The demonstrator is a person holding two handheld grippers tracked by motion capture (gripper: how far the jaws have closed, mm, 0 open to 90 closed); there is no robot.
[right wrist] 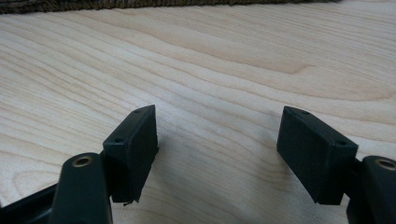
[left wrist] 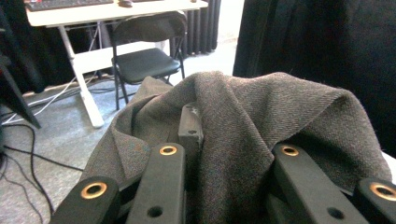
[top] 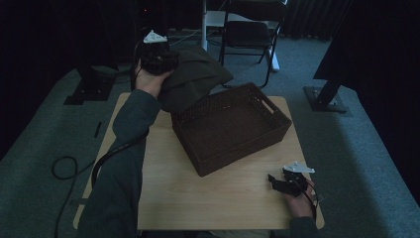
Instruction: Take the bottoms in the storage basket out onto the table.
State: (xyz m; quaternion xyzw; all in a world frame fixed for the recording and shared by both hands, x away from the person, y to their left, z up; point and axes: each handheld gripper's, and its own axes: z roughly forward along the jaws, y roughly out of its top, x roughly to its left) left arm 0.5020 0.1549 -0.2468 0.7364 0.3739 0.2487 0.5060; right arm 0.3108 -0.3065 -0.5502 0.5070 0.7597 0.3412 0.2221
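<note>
Dark cloth lifted beyond the worktop's far left corner.
The left gripper has its fingers clamped on the cloth, which hangs down by the woven basket. The right gripper rests low over the worktop, fingers apart on nothing.

A black folding chair stands beside a white desk.
</note>
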